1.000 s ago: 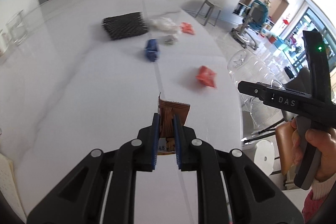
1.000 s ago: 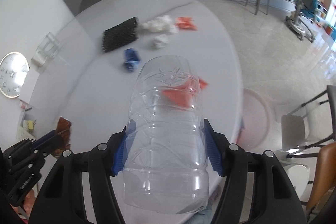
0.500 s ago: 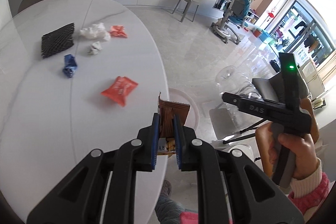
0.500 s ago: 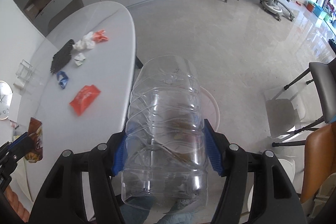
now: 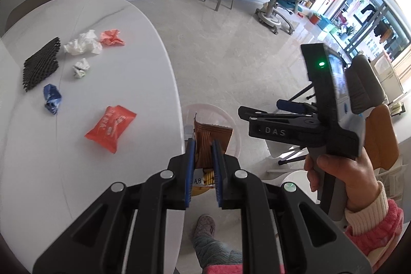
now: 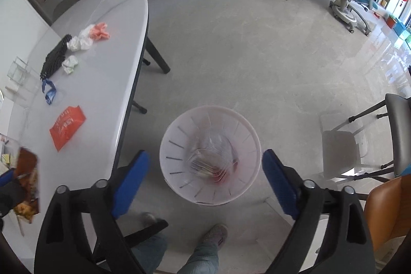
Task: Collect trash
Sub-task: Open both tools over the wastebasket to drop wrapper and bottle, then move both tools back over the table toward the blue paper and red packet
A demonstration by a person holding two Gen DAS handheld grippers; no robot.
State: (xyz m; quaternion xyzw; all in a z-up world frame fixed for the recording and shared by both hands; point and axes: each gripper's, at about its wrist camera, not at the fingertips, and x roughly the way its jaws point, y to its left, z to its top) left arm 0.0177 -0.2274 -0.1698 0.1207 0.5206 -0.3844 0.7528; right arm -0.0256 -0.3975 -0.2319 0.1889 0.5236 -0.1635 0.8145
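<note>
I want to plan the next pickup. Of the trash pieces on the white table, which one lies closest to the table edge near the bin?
The flat orange-red packet. It lies nearest that edge and the white bin; the blue wrapper and crumpled pieces lie farther along.

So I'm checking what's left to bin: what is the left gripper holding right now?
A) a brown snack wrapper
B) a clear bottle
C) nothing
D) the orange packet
A: the left gripper is shut on a brown wrapper, while the orange packet lies on the table and the clear bottle sits in the bin.
</note>
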